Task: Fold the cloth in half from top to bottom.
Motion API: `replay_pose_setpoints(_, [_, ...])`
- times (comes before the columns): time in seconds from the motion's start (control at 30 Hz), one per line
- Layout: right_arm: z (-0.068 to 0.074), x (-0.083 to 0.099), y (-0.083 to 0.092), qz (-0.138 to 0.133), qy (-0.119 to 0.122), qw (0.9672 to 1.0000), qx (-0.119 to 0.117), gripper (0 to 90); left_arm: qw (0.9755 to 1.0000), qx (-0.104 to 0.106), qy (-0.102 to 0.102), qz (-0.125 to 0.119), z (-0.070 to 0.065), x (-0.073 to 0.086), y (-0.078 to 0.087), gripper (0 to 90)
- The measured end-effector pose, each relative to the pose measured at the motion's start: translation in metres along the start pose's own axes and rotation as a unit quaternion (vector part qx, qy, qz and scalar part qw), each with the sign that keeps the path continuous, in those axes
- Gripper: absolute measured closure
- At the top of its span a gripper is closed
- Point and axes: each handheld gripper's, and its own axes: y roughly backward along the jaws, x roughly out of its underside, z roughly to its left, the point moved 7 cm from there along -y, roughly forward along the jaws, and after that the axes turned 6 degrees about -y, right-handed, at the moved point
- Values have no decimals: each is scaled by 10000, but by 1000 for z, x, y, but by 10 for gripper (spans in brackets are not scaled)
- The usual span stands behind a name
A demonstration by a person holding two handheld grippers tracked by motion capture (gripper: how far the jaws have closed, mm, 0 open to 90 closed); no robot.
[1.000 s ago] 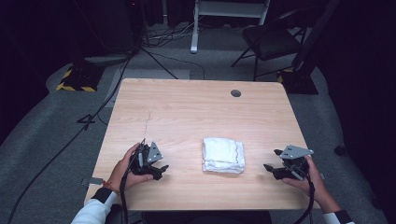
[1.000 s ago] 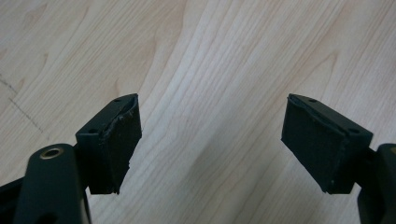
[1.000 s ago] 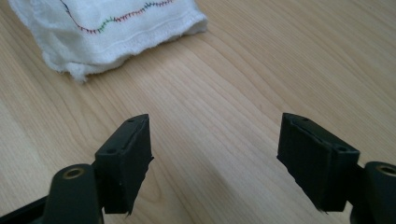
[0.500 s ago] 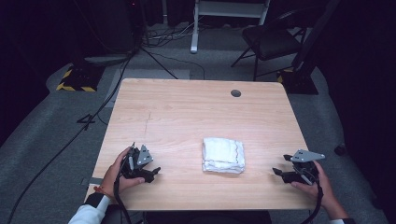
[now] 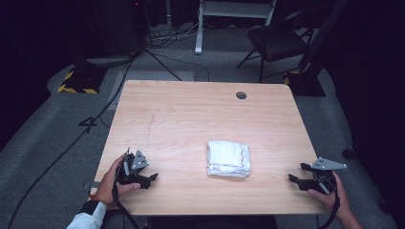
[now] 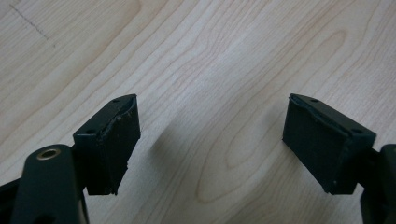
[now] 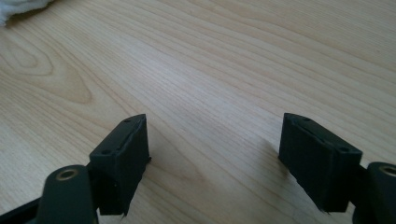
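Note:
A folded white cloth (image 5: 228, 158) lies flat on the wooden table (image 5: 191, 119), a little right of the middle toward the near edge. My left gripper (image 5: 149, 180) is held low over the near left part of the table, well left of the cloth, jaws pointing toward it. In the left gripper view the left gripper (image 6: 212, 100) is open, with bare wood between its jaws. My right gripper (image 5: 297, 172) sits at the near right corner, right of the cloth. Seen in its own view, the right gripper (image 7: 215, 119) is open and holds nothing; the cloth (image 7: 18, 7) peeks in at the top left.
A dark round cable hole (image 5: 241, 95) is set in the table's far right part. Beyond the table stand a black chair (image 5: 277, 43) and a white frame leg (image 5: 199, 28). Cables (image 5: 157, 59) and a yellow-black striped base (image 5: 76, 81) lie on the grey floor.
Both hands have drawn back toward the near edge and outward from the cloth, the left one leftward and the right one rightward. The cloth has not moved.

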Motion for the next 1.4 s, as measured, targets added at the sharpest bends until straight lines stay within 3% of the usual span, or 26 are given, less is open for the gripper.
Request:
replay_pose_setpoints(0.1, [-2,2,2,-26,-68,10000,44,233,9998,111,141,-70,3,6,1,182])
replay_pose_setpoints(0.23, [-3,4,2,-66,-201,9997,74,227,9980,282,531,-220,6,16,4,178])
replay_pose_setpoints(0.3, [-3,4,2,-73,-213,9997,64,226,9976,214,553,-347,7,20,5,176])
replay_pose_setpoints(0.4, [-3,4,2,-71,-209,9997,56,223,9971,122,670,-339,9,22,7,174])
replay_pose_setpoints(1.4, [-3,4,2,-75,-210,9997,56,222,9968,107,715,-341,9,24,8,172])
